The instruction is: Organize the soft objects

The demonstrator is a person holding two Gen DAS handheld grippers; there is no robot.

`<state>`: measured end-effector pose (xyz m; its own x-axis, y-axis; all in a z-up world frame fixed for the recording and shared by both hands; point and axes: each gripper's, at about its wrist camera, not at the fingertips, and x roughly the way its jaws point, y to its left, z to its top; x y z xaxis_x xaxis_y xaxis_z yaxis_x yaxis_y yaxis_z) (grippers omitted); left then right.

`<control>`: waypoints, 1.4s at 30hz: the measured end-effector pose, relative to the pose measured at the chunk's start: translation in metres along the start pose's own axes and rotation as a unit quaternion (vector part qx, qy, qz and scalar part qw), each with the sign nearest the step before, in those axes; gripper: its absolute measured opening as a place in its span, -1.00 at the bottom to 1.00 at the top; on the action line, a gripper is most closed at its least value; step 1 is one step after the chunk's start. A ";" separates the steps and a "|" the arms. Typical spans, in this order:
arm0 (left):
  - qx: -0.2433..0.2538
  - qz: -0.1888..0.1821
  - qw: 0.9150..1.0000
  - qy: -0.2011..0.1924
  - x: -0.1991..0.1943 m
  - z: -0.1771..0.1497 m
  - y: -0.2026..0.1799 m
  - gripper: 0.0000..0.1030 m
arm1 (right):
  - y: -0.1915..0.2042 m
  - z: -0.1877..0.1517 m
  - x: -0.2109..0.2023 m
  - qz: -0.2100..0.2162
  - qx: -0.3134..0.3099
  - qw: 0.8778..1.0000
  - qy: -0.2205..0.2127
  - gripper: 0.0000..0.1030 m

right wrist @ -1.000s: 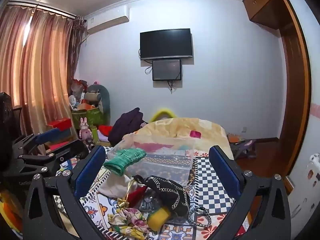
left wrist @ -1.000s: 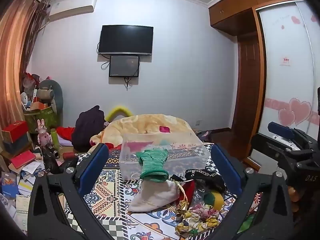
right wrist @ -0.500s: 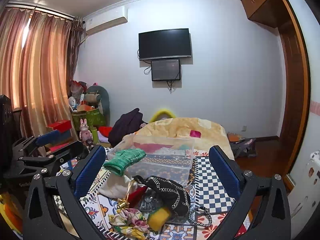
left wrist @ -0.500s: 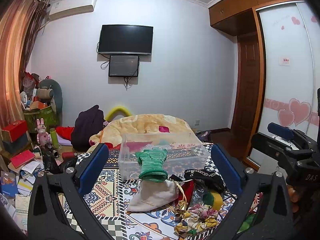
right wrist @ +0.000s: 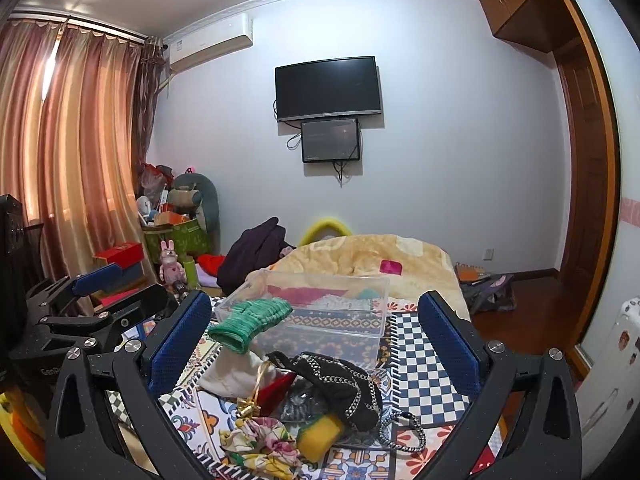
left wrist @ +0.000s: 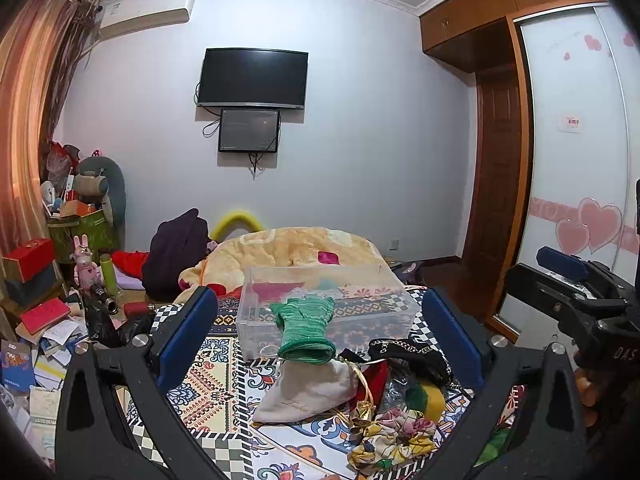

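Left wrist view is showing my left fingers [left wrist: 452,338] wide and holding nothing. Green glove [left wrist: 306,328] is hanging over the clear box [left wrist: 256,320] edge; I should pinch its cuff gently.

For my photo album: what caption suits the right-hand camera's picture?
Open right gripper facing a green glove draped over a clear box.
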<state>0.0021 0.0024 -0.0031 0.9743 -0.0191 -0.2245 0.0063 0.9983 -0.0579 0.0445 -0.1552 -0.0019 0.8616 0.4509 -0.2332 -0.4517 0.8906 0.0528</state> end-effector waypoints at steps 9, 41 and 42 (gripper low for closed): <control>-0.001 0.001 1.000 0.001 0.000 0.000 0.000 1.00 | 0.001 0.001 -0.001 0.000 0.000 1.000 -0.001 1.00; 0.001 0.002 1.000 0.000 0.001 0.001 -0.002 1.00 | -0.002 0.000 0.000 0.004 0.002 1.000 -0.003 1.00; 0.001 0.002 1.000 0.000 0.000 0.001 -0.002 1.00 | -0.002 0.000 0.000 0.004 0.002 1.000 -0.003 1.00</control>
<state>0.0027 0.0005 -0.0021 0.9744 -0.0148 -0.2243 0.0025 0.9985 -0.0549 0.0455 -0.1566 -0.0019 0.8596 0.4578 -0.2269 -0.4573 0.8874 0.0582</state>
